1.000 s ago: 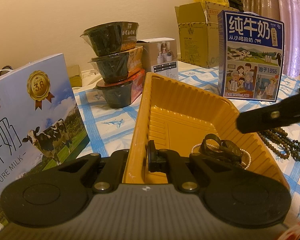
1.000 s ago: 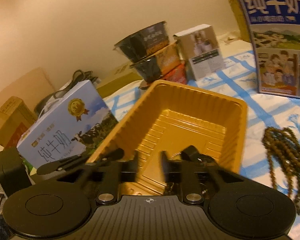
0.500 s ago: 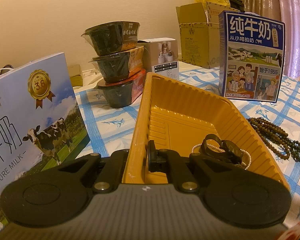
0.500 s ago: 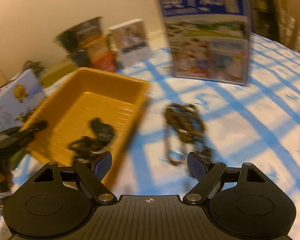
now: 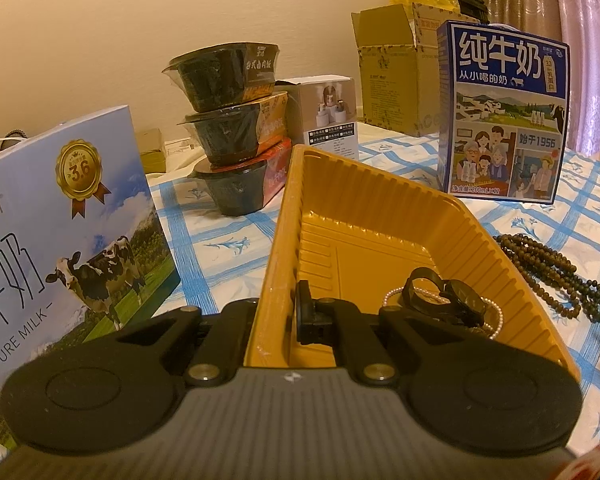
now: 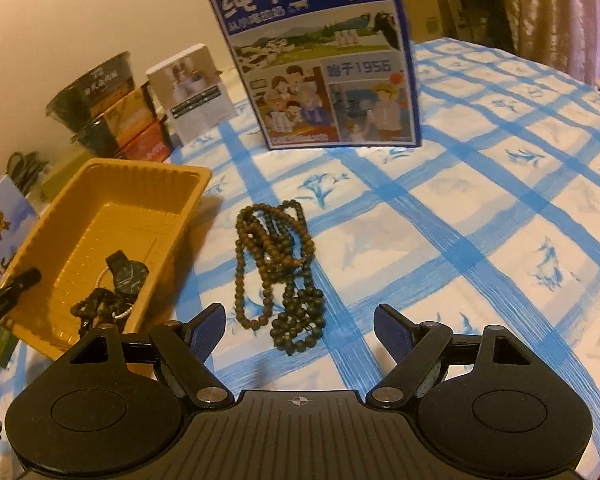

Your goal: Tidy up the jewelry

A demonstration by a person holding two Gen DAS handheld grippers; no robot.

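While milk carton (image 6: 320, 52) stands behind, beads (image 6: 280, 264) lie beside tray (image 6: 60, 216).

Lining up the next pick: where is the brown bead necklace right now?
The brown bead necklace lies piled on the tablecloth just right of the yellow tray, directly ahead of the open right claw, in front of the blue milk carton.

Left view low beside tray (image 5: 380, 216), right view above, sharing tray (image 6: 112, 184)

We note the yellow tray (image 5: 380, 216) is ribbed, matt-looking plastic, and the bead necklace (image 6: 278, 264) looks like dull brown wood. The bench (image 6: 480, 208) carries a checked cloth; the milk carton (image 6: 320, 60) is glossy printed card.
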